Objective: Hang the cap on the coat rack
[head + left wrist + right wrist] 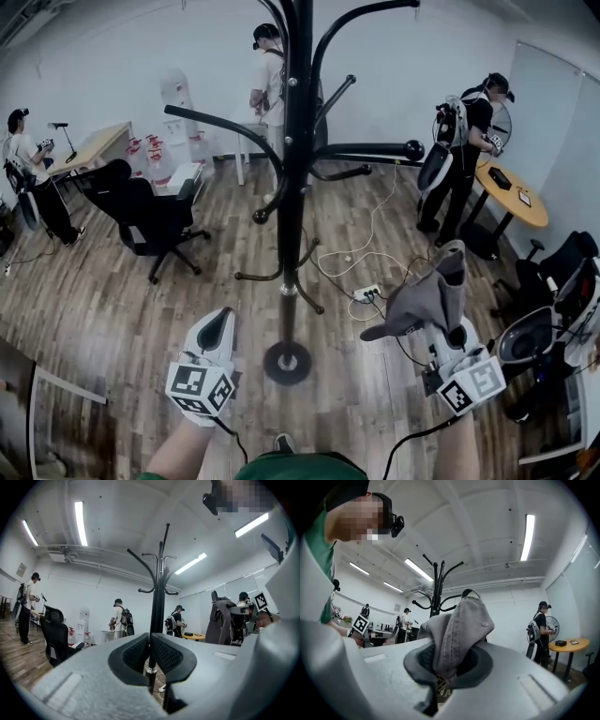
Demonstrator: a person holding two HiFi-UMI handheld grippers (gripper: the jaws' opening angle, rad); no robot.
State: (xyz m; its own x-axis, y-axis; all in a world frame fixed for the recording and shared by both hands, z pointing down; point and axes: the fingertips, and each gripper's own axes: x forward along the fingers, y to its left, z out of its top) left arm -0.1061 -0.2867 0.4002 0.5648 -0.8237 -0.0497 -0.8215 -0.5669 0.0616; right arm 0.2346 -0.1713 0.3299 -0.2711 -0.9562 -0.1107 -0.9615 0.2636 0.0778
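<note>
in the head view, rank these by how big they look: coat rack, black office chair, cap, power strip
1. coat rack
2. black office chair
3. cap, nearly as big, but it sits nearer the camera
4. power strip

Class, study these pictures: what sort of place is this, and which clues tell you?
Probably an office or lab workroom: swivel chair, round wooden table, ceiling strip lights, other people standing at work.

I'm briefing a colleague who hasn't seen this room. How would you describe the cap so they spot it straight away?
Find the tall black coat rack in the middle of the room. Right of its pole in the head view, the right gripper pinches the cap in its jaws. It is grey, soft and crumpled; the left gripper is shut on nothing.
</note>
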